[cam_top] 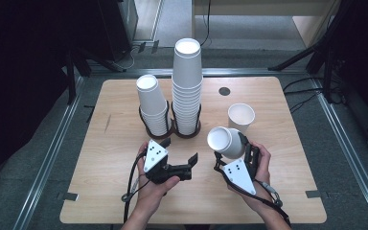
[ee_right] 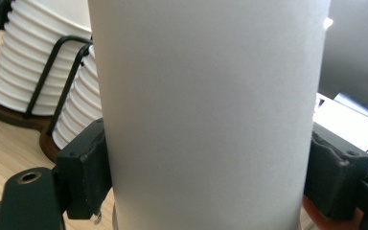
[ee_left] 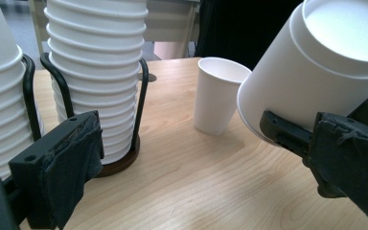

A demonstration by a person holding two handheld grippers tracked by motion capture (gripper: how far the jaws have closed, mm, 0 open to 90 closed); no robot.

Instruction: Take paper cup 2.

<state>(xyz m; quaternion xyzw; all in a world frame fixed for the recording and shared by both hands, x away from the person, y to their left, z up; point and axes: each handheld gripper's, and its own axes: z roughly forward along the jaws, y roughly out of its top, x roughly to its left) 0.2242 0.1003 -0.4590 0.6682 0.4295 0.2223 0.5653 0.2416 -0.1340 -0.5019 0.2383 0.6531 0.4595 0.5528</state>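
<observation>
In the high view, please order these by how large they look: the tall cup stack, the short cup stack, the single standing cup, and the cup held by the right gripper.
1. Tall cup stack
2. Short cup stack
3. and 4. Held cup and standing cup: these look alike, and the held one is tilted and raised toward the camera, so I do not rank them.

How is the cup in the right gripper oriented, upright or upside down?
Upside down, tilted: the held cup shows its closed base on top, clamped by the right gripper.

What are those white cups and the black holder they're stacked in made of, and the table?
The held cup and the stacks look like matt white paper: thin rolled rims, no shine. The holder seems to be thin black metal wire on a dark, possibly wooden base. The table shows pale wood grain, perhaps a laminate.
</observation>
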